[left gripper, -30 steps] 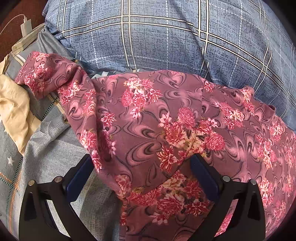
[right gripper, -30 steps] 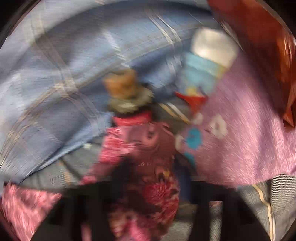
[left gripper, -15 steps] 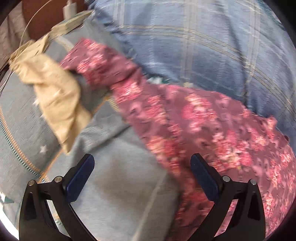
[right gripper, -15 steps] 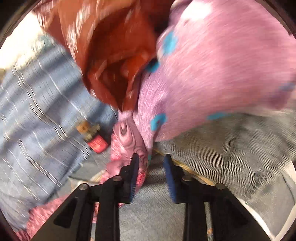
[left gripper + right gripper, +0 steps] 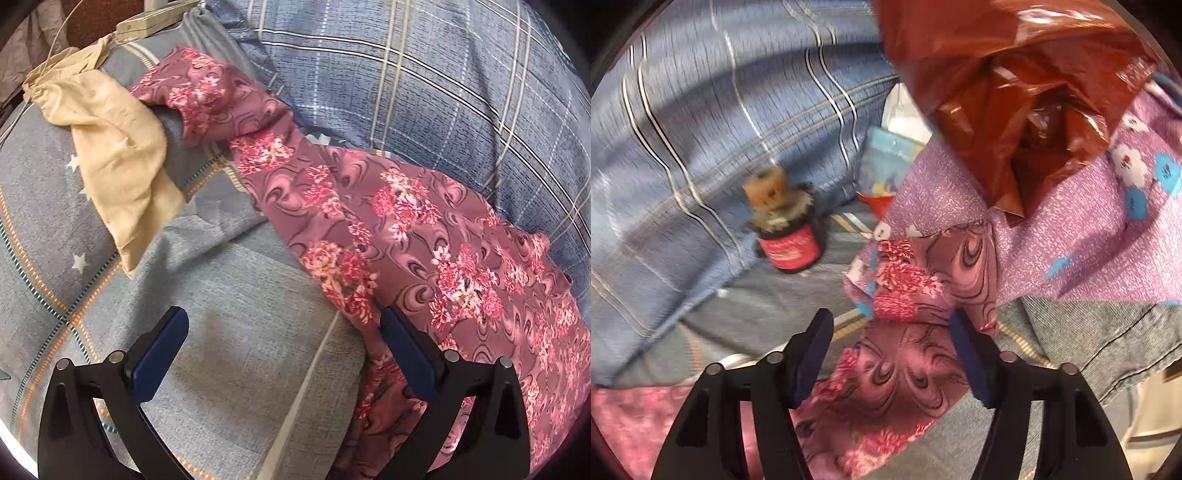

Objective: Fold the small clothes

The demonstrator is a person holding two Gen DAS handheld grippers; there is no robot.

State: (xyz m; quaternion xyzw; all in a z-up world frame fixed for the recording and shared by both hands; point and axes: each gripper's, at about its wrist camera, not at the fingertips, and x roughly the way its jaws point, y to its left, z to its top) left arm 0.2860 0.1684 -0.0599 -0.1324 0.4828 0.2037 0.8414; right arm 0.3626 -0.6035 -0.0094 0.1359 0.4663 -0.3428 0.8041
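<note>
Both jaws of the right hand-held gripper (image 5: 892, 345) have just been opening, floral garment (image 5: 424, 236) lying loose between them. Its far end runs under the blurred purple cloth (image 5: 1071, 236). Only the left hand-held gripper (image 5: 284, 347), spread wide and empty, sees the beige cloth (image 5: 118, 158).

— What do the tools look like?
— The left gripper (image 5: 283, 347) has black plastic arms, dark blue finger pads, silver screw heads.
— The other?
— The right gripper (image 5: 892, 350) matches it: black frame, blue pads, round silver pins.
</note>
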